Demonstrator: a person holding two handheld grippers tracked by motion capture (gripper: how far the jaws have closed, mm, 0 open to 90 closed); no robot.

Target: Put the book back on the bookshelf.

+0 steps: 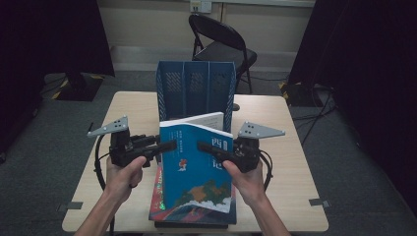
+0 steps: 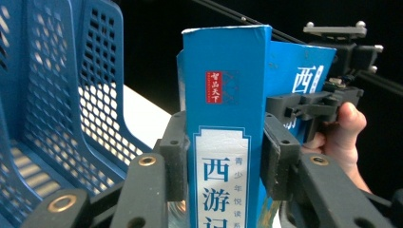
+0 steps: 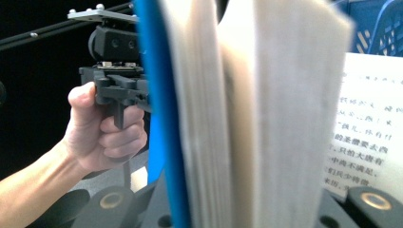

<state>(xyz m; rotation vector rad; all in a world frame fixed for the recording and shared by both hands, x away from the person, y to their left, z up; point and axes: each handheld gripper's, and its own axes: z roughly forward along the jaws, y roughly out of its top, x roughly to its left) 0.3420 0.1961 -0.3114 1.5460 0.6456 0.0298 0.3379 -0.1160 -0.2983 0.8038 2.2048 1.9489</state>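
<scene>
Blue paperback book [image 1: 196, 167], held upright above the table, front cover toward the camera; cover bore white Chinese characters at the upper right and a coloured landscape along its lower part; the blue spine [image 2: 227, 118] carried a small red square label and a white panel with blue characters; the page block [image 3: 247, 114] stood slightly fanned, one printed page falling open at the back; the book hung above a second, flat-lying book [image 1: 160, 196] with a red and green cover.
</scene>
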